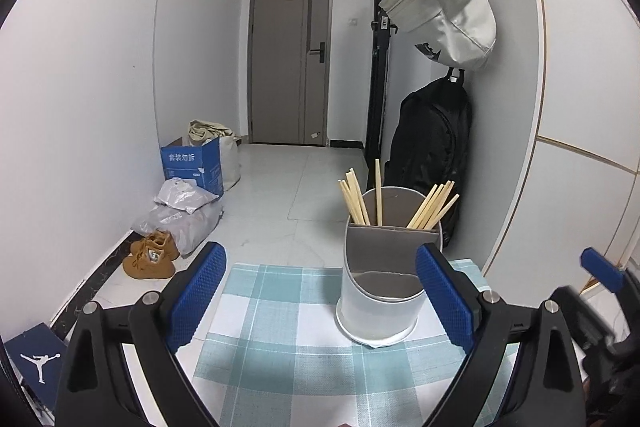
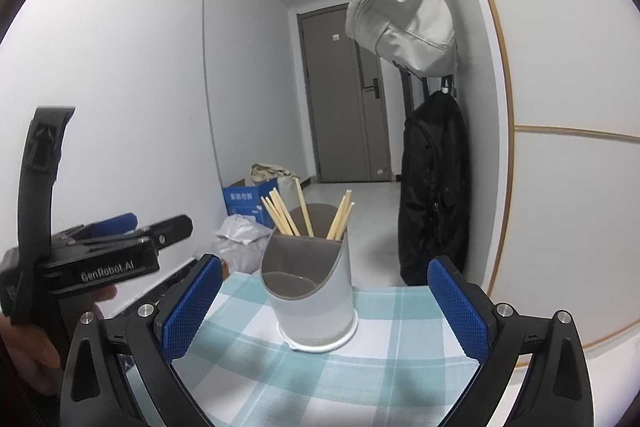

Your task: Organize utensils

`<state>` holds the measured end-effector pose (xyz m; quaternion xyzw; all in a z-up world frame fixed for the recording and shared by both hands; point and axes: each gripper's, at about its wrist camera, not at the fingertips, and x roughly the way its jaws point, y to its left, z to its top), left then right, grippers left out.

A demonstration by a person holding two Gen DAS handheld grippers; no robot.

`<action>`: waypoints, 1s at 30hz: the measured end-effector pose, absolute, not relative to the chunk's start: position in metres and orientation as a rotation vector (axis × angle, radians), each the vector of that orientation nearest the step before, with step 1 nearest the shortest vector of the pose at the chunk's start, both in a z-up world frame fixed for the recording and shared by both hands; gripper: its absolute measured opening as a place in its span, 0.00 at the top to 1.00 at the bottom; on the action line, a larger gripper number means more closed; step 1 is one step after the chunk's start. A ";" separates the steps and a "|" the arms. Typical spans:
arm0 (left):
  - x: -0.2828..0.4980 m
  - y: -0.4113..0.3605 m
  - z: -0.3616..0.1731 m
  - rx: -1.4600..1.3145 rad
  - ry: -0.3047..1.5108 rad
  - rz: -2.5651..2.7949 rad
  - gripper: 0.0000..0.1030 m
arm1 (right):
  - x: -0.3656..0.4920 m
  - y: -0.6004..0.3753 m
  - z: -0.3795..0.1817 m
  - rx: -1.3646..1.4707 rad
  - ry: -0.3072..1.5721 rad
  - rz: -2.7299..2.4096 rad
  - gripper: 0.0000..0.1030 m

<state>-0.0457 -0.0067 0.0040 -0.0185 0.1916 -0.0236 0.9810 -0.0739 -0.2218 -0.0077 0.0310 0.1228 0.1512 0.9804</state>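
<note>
Standing chopsticks (image 1: 362,201) filling holder (image 1: 380,291) rear compartment, front compartment bare

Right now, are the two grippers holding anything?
Left gripper: open, holding nothing.
Right gripper: open, holding nothing; the holder stands between its jaws, untouched.

One white cylindrical utensil holder (image 1: 376,307) with grey interior, divided into two compartments. About ten pale wooden chopsticks (image 1: 356,201), all in the rear compartment; exact count uncertain. One teal-and-white checked cloth (image 1: 280,327). One cream fabric bag (image 1: 444,11). One black backpack (image 1: 432,147). One blue cardboard box (image 1: 192,163). Two tan shoes (image 1: 150,259).
</note>
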 end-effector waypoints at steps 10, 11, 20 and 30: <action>-0.045 -0.002 0.001 -0.059 0.410 -0.043 0.10 | -0.070 -0.215 -0.015 0.052 0.265 0.319 0.00; -0.045 -0.001 0.002 -0.061 0.409 -0.040 0.10 | -0.070 -0.215 -0.015 0.051 0.264 0.319 0.00; -0.046 -0.002 0.000 -0.055 0.406 -0.032 0.10 | -0.069 -0.216 -0.016 0.058 0.268 0.325 0.00; -0.046 -0.003 -0.001 -0.062 0.409 -0.017 0.10 | -0.069 -0.218 -0.016 0.068 0.274 0.315 0.00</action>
